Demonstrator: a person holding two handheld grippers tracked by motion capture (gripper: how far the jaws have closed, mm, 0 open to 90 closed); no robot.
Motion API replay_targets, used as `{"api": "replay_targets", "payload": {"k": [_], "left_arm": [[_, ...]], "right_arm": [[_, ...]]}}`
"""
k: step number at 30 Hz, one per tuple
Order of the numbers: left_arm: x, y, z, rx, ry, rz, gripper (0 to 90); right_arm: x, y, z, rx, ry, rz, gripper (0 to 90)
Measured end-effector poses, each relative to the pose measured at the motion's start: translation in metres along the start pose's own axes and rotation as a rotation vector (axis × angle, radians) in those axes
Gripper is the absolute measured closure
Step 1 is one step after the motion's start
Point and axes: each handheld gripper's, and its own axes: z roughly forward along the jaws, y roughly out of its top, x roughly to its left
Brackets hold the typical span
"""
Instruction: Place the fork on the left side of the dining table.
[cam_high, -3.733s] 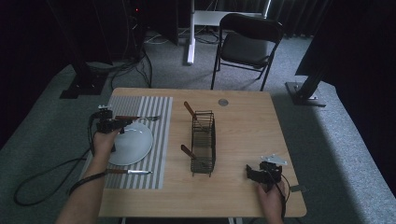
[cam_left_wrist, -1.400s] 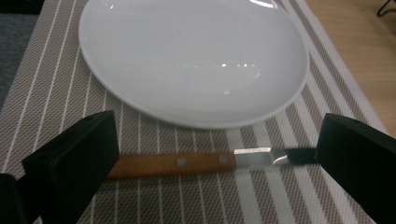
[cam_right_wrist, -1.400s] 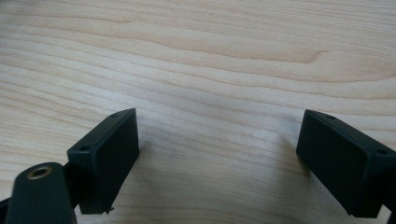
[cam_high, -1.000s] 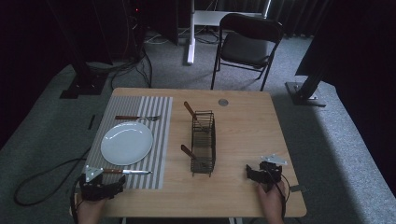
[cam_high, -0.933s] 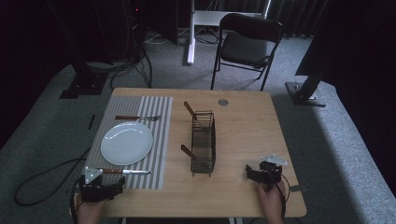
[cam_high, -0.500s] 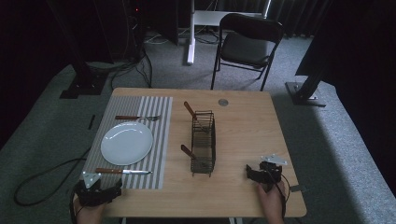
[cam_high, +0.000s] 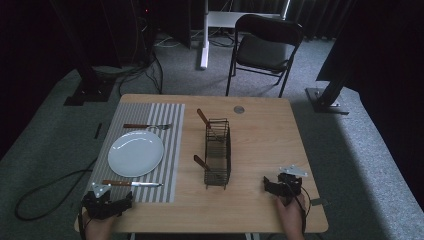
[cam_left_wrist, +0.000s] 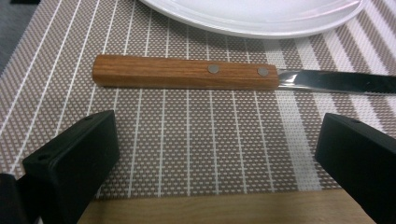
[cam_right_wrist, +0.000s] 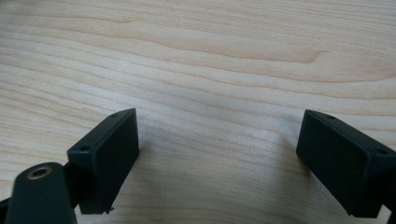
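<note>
A white plate (cam_high: 136, 153) lies on a striped placemat (cam_high: 170, 125) at the table's left. A wooden-handled fork (cam_high: 146, 126) lies beyond the plate and a wooden-handled knife (cam_high: 131, 183) on its near side. My left gripper (cam_high: 106, 205) rests at the front left corner, open, just short of the knife (cam_left_wrist: 187, 72), with nothing between its jaws. The plate rim (cam_left_wrist: 252, 18) shows past the knife. My right gripper (cam_high: 281, 186) sits open on bare wood (cam_right_wrist: 201, 56) at the front right. Its jaws hold nothing.
A black wire caddy (cam_high: 218, 152) stands mid-table with two wooden-handled utensils (cam_high: 204, 119) sticking out of it. A small round metal disc (cam_high: 239, 109) lies near the far edge. A folding chair (cam_high: 265, 47) stands beyond the table. A cable (cam_high: 45, 190) trails off the left side.
My left gripper came back from the fork beside the plate's far side to the front left corner, then slid slightly nearer the table edge. The right gripper has stayed still.
</note>
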Motion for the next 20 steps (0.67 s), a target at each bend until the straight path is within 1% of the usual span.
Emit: {"api": "replay_targets", "payload": {"k": [3, 4, 8, 20], "left_arm": [[-0.0010, 0.0000, 0.0031, -0.003, 0.025, 0.034, 0.0], [-0.0002, 0.0001, 0.0041, -0.010, 0.020, 0.039, 0.0], [0.0010, 0.0019, 0.0051, -0.004, 0.029, 0.028, 0.0], [0.0010, 0.0029, 0.0057, 0.001, 0.030, 0.027, 0.0]], "right_arm": [[0.0000, 0.0000, 0.0000, 0.001, 0.001, -0.001, 12.7], [0.0000, 0.0000, 0.0000, 0.000, 0.001, -0.001, 12.7], [0.0000, 0.0000, 0.0000, 0.000, 0.001, -0.001, 12.7], [0.0000, 0.0000, 0.0000, 0.001, 0.000, -0.001, 12.7]]}}
